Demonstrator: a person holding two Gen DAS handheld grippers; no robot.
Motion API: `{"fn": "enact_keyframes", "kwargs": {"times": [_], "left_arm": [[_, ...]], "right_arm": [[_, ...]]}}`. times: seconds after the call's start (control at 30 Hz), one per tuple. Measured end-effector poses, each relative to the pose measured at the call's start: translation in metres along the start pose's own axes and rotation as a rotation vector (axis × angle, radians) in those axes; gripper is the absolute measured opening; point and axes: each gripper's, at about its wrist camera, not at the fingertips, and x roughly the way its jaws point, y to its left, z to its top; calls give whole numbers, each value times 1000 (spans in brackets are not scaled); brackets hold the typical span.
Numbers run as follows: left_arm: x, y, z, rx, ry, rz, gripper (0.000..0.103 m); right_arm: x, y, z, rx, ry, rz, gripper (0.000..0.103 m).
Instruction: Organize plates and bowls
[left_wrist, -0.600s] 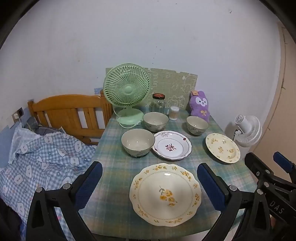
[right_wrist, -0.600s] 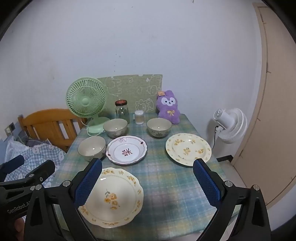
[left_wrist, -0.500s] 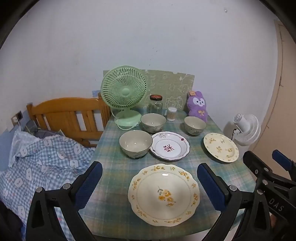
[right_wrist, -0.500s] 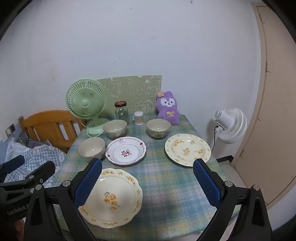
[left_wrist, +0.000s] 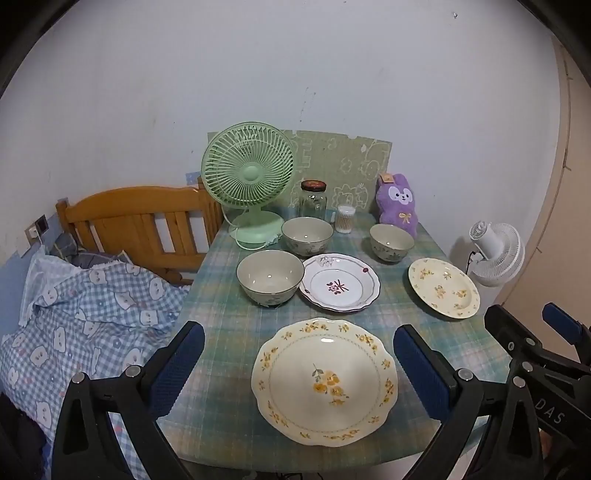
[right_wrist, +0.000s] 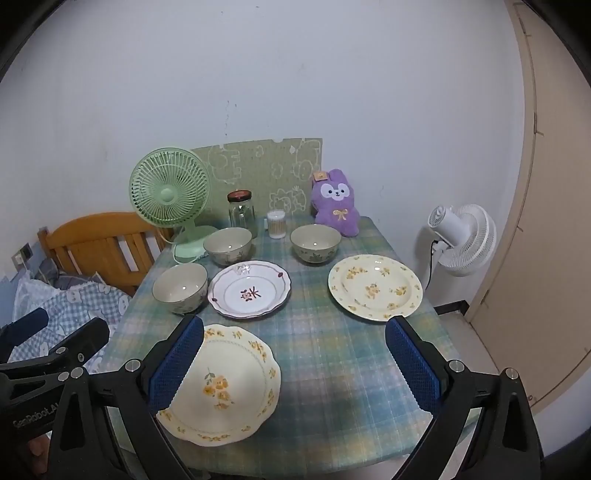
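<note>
Since the earlier frames both grippers have drawn back and slightly up from the table, so the dishes sit a little smaller and lower in each wrist view; nothing on the cloth has shifted. Left gripper and right gripper both stand with jaws spread wide and nothing between the pads, hovering short of the near table edge.

Taking the green desk fan at the back left of the table as the landmark: just right of it stand a glass jar with a dark lid, a small tub of cotton swabs and a purple plush rabbit, all in front of a green patterned board leaning on the wall. A wooden bed frame and blue checked bedding lie left of the fan, off the table; a white floor fan stands far to its right.

Three pale bowls: one just in front of the fan's base, one nearer and slightly left, one in front of the rabbit. A white plate with a red centre motif touches the nearer bowl. A cream plate with yellow flowers lies far right of the fan, and a larger scalloped one nearest the grippers.
</note>
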Motion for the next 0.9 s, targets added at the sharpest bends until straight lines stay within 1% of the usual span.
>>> {"fn": "enact_keyframes", "kwargs": {"times": [0.17,0.4,0.5,0.9], "left_arm": [[0,-3,-1,16,-31,3,102],[2,-8,-2,28,-51,14,102],[2,-7,-1,22,-48,21,102],[3,-8,-3,2,-53,40,101]], "right_arm": [[0,-3,-1,4,12,-4,100],[3,-7,-1,16,23,-9,100],[3,-8,-6,14,24,-7,100],[7,-6,-3,15,34,6,100]]}}
